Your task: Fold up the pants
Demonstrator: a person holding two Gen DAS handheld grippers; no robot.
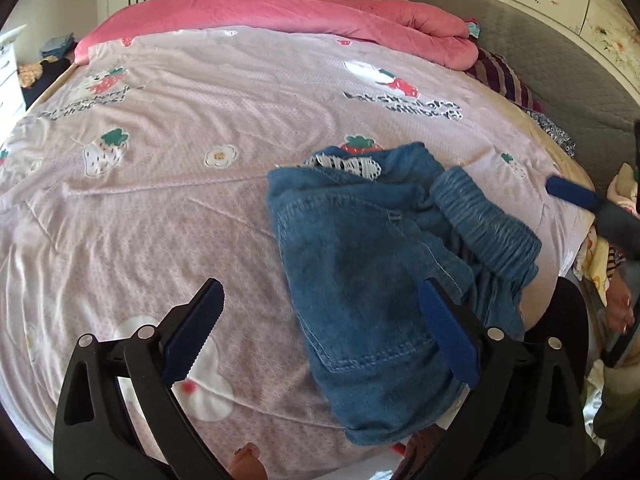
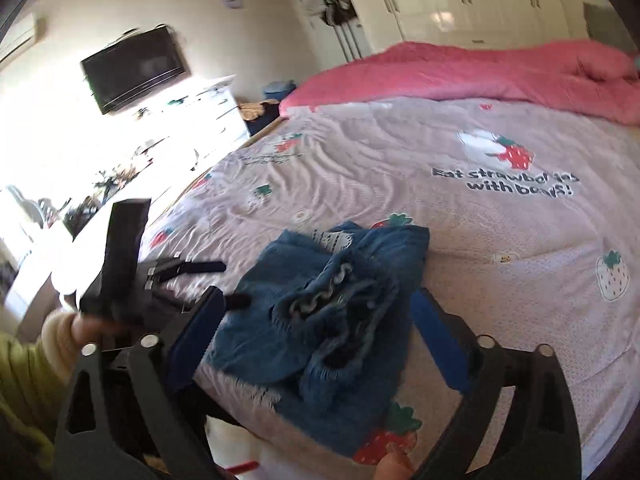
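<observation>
Small blue denim pants [image 1: 372,272] lie in a loose heap on the lilac strawberry-print bedspread [image 1: 180,184], near the bed's front right edge. Their gathered elastic waistband [image 1: 484,220] lies open at the right. White lace [image 1: 352,164] shows at the far end. My left gripper [image 1: 320,292] is open and empty, hovering over the pants' near end. In the right wrist view the pants [image 2: 320,320] lie bunched between my open fingers. My right gripper [image 2: 316,304] is open and empty above them. It also shows in the left wrist view [image 1: 576,196] at the right edge.
A pink quilt [image 1: 280,12] is rolled along the far side of the bed. Striped and printed cloths [image 1: 504,76] lie by a grey headboard [image 1: 560,64] at right. A wall television [image 2: 136,68], white dresser [image 2: 208,116] and wardrobes [image 2: 460,0] surround the bed.
</observation>
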